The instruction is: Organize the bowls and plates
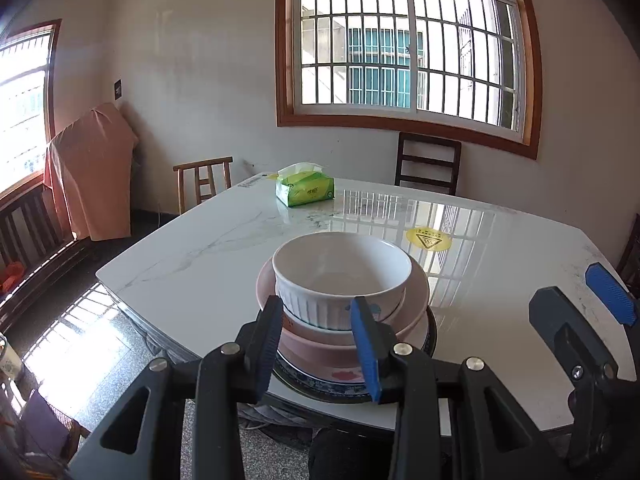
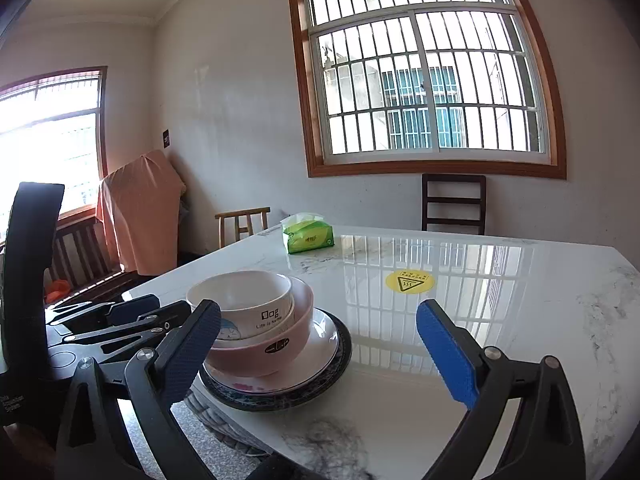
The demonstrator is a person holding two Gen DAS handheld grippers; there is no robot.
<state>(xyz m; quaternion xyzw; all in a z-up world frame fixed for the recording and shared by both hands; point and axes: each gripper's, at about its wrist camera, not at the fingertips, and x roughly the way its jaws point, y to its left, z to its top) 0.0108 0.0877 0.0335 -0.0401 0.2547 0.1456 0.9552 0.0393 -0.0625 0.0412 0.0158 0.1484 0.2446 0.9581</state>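
Marble surface (image 2: 520, 320) holds the nested stack (image 2: 264, 332); both the left claw (image 1: 320, 344) and right claw (image 2: 316, 356) gape empty, so withdraw gently without nudging it.

L gripper (image 1: 320, 336) jaws partly apart, nothing between; R gripper (image 2: 320, 352) near its right, jaws wide, empty.

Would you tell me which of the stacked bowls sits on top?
The white ceramic bowl with black "Dog" lettering and a ribbed side tops the stack; the pink bowl below it holds it and rests on the plates.
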